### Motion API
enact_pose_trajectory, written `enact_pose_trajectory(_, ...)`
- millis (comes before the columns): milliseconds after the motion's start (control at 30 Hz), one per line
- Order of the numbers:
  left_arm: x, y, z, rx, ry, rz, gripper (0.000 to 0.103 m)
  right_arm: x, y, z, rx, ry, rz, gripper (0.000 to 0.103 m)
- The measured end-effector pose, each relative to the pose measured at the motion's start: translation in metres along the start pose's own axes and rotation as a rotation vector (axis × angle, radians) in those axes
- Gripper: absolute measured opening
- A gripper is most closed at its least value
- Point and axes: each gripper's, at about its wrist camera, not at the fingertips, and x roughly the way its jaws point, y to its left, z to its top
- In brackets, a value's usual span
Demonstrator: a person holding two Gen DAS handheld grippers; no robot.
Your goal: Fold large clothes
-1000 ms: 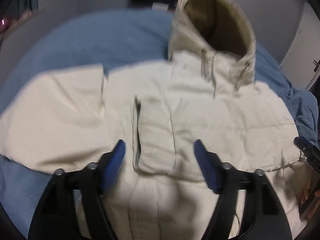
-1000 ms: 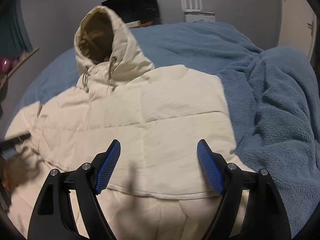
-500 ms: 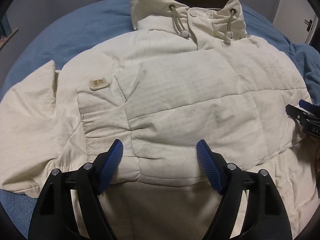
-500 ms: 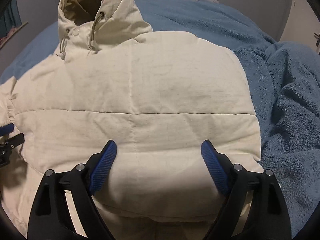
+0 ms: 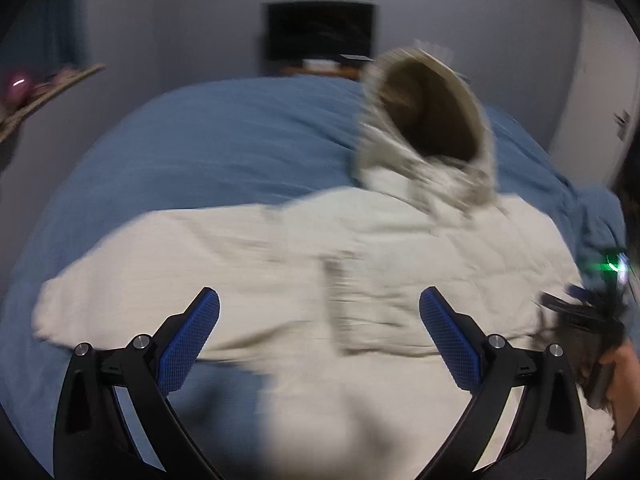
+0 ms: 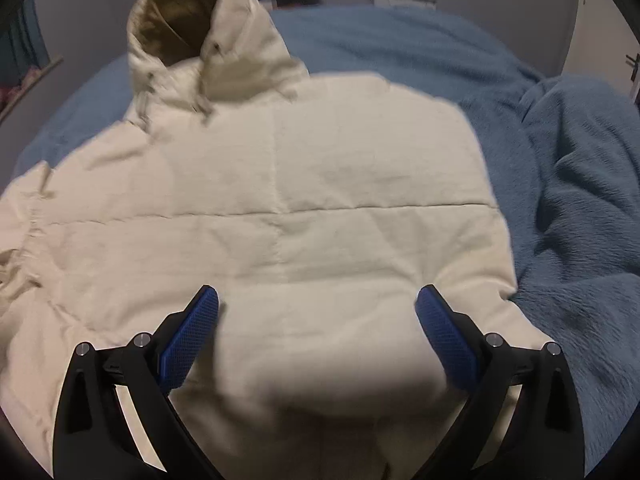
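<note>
- Since half a second ago, the left wrist view has pulled back from the cream hooded jacket (image 5: 360, 280), so more of the blue bed (image 5: 200, 152) now shows beyond it, and the picture is blurred.
- Both sets of fingers stood narrower a second ago; they are opening now, spread wide.
- Nothing sits between the blue-padded fingers of the left gripper (image 5: 319, 334), which hangs over the jacket's lower part.
- Fingers of the right gripper (image 6: 317, 332) also hold nothing and hover above the puffy quilted body.
- Seen from the right wrist, the jacket (image 6: 280, 208) lies spread across the bed, its hood (image 6: 192, 36) standing up at the far end with its brown lining showing.
- At the left view's right edge, the other gripper and a hand (image 5: 616, 376) appear dimly.
- A rumpled blue fleece blanket (image 6: 580, 208) lies just right of the jacket, touching its edge.
- Grey walls (image 5: 180, 20) ring the room, with a dark screen (image 5: 320, 32) against the far one.
</note>
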Motion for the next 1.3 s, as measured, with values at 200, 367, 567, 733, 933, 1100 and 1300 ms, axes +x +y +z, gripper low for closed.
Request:
enact_pose_trajectory(200, -0.018, 0.126, -0.024, -0.191, 0.038, 0.162, 0.096, -0.039, 0.007, -0.002, -0.003, -0.119, 0.084, 0.096)
enact_pose_trajectory(367, 0.003, 0.211, -0.067, -0.338, 0.091, 0.286, 0.096, -0.050, 0.028, -0.001, -0.063, -0.154, 0.074, 0.096)
enact_pose_trajectory(567, 0.029, 0.268, -0.109, -0.528, 0.100, 0.209, 0.096, -0.045, 0.039, -0.003, -0.104, -0.139, 0.075, 0.096)
enact_pose_trajectory(733, 0.057, 0.298, -0.119, -0.736, 0.074, 0.104, 0.090, -0.035, 0.035, -0.003, -0.080, -0.113, 0.074, 0.096)
enact_pose_trajectory(933, 0.079, 0.328, -0.110, -0.860, 0.047, 0.110, 0.070, -0.025, 0.031, -0.002, -0.059, -0.094, 0.070, 0.096)
enact_pose_trajectory(1100, 0.073, 0.339, -0.084, -0.818, 0.008, 0.167, 0.014, -0.021, 0.030, -0.001, -0.052, -0.088, 0.061, 0.096)
enact_pose_trajectory(1300, 0.018, 0.309, -0.026, -0.635, -0.163, 0.217, 0.009, -0.026, 0.025, 0.000, -0.042, -0.119, 0.059, 0.096)
